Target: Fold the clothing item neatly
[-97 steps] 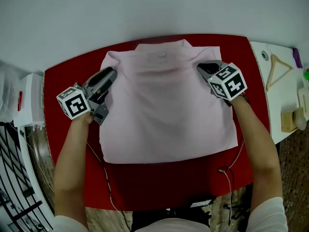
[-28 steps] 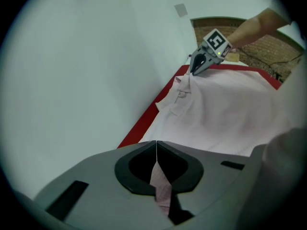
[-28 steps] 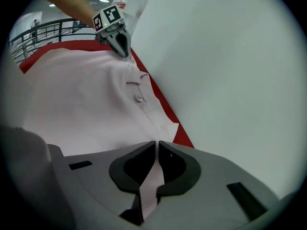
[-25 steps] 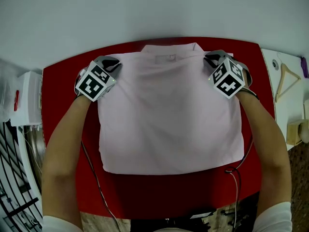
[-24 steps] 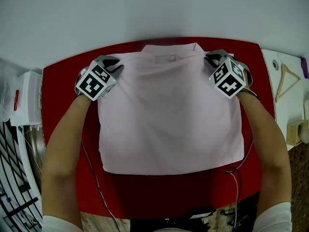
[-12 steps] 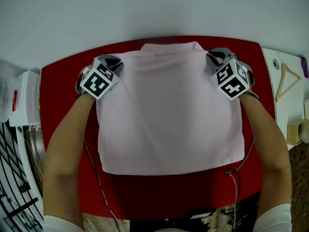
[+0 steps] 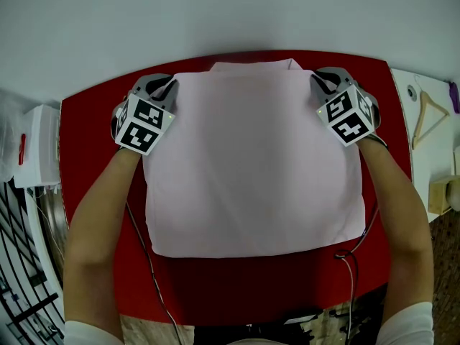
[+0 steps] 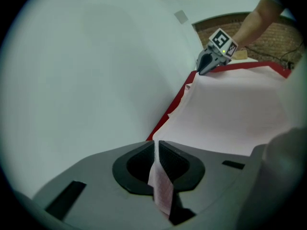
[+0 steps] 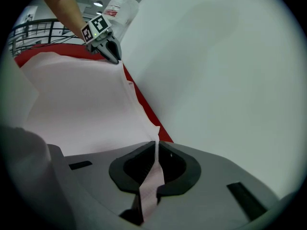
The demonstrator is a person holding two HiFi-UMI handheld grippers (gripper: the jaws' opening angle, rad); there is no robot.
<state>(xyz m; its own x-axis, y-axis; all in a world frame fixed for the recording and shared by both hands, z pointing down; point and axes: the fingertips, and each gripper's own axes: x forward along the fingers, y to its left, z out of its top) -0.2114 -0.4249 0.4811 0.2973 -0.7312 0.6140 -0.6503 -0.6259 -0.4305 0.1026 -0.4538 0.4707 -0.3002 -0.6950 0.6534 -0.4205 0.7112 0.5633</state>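
Pink shirt (image 7: 251, 164) has far corners clamped in right tool (image 7: 320, 81) and just-closing left tool (image 7: 167, 86)

Shirt (image 7: 251, 164): we see pale pink cloth, matt and smooth, with soft creases.
Table (image 7: 93, 142): red top, smooth, dull finish.
Left gripper (image 8: 157, 150): grey moulded plastic shell, matt; its black pads (image 8: 173, 162) look finely ribbed to us.
Right gripper (image 9: 157, 150): the same matt grey plastic.
Marker cubes (image 7: 144, 124): flat black-and-white print, matt.
Hanger (image 7: 430, 110), far right: pale bare wood.
Wall (image 7: 230, 13): plain, matt, pale grey.
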